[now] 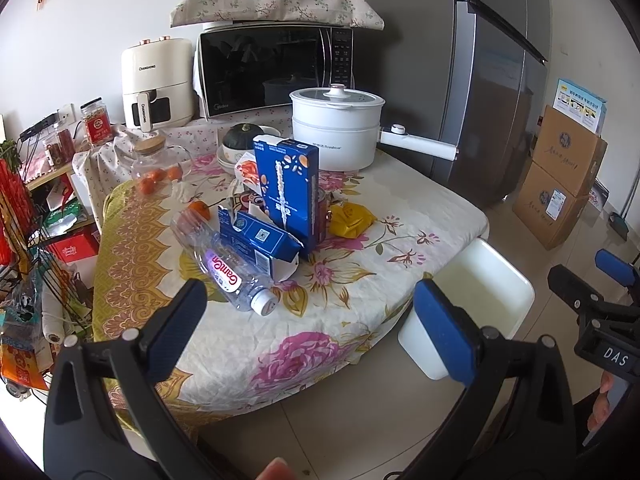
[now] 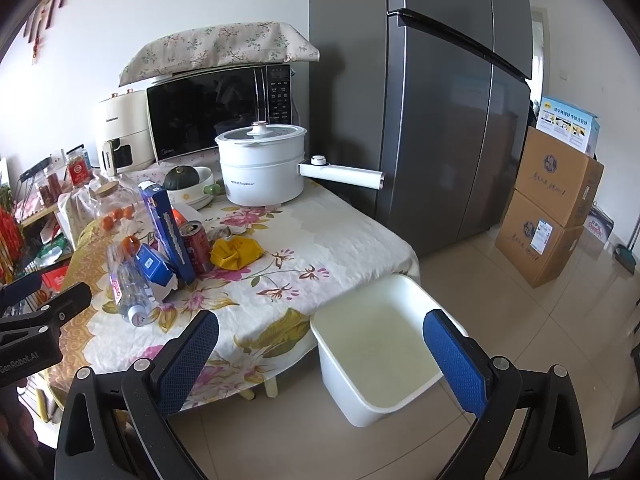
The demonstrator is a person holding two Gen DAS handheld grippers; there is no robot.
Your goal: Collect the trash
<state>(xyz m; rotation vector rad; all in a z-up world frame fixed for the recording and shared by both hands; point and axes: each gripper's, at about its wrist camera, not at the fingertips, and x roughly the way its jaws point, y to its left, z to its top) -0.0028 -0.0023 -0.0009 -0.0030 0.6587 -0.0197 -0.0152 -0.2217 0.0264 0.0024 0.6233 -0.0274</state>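
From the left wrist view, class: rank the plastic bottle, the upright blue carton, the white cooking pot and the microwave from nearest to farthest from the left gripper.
1. Plastic bottle: lying on the tablecloth, just ahead of the left gripper.
2. Upright blue carton: mid-table, behind the bottle.
3. White cooking pot: far side of the table, right.
4. Microwave: against the wall, behind the pot.

left claw [image 1: 310,322] wide apart, right claw [image 2: 322,354] wide apart

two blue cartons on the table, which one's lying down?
The torn-open carton beside the bottle lies on its side; the taller carton behind it stands upright.
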